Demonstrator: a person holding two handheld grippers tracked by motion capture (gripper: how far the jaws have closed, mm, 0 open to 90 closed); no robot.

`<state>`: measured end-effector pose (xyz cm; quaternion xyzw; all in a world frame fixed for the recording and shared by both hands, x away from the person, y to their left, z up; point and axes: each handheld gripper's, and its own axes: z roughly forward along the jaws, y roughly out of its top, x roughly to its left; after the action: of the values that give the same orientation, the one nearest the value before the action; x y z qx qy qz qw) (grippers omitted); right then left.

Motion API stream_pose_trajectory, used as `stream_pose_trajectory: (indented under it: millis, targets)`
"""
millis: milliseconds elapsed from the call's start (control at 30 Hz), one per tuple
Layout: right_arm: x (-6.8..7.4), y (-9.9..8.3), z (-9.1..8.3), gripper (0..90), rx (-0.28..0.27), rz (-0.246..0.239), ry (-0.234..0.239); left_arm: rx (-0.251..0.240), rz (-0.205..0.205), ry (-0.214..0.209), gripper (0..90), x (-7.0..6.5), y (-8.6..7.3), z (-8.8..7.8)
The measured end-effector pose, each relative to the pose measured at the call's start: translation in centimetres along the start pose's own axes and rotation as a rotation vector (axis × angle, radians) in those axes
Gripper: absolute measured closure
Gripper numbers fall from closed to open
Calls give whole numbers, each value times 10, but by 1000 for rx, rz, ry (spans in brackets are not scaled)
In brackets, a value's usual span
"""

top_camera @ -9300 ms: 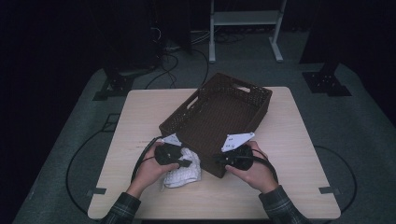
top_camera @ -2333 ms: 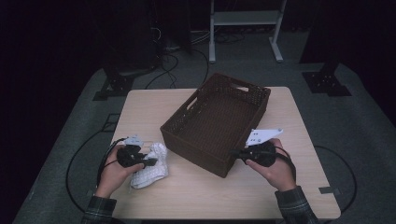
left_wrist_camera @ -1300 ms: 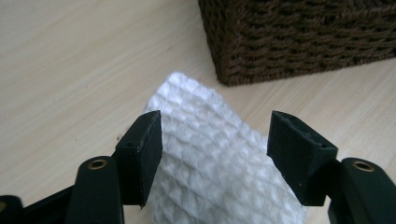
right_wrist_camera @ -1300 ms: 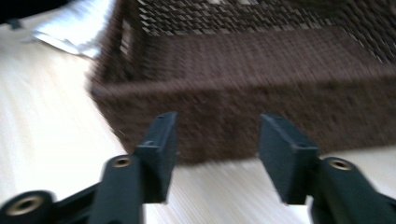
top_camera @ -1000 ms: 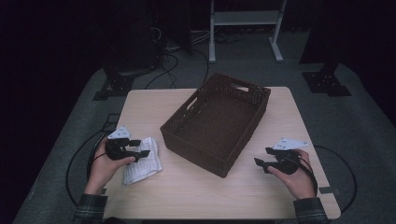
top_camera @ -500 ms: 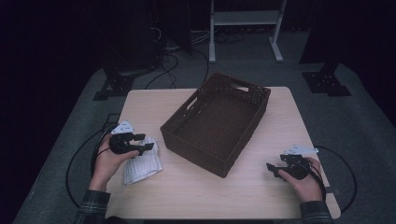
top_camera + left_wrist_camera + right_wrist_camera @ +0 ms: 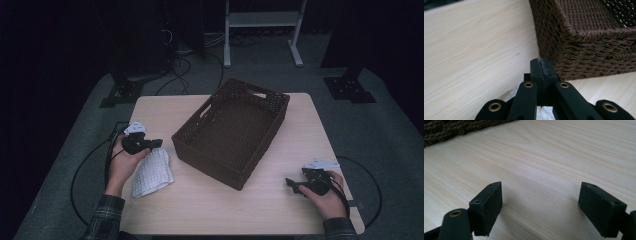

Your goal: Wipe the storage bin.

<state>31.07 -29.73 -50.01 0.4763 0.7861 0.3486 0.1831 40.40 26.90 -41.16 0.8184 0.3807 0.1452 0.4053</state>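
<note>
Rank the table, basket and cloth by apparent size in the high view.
1. Table, by far the largest.
2. Basket, covering much of the table's middle.
3. Cloth, smallest, lying beside the left claw.

A pale wooden rectangular table (image 7: 240,210) carries a dark brown woven rectangular basket (image 7: 232,131), set askew near the middle toward the far edge. A white waffle-textured folded cloth (image 7: 152,172) lies flat near the left edge, just beside the basket.
</note>
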Motion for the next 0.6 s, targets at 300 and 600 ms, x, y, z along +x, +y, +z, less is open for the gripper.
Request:
stream_pose_trajectory:
  millis: [300,600]
  targets:
    - [2,-3,3,132,-13,-28,-15,-15,23,-28,900,-2,14,16]
    - [2,-2,4,118,-11,-30,-14,8,74,-84,900,-20,23,25]
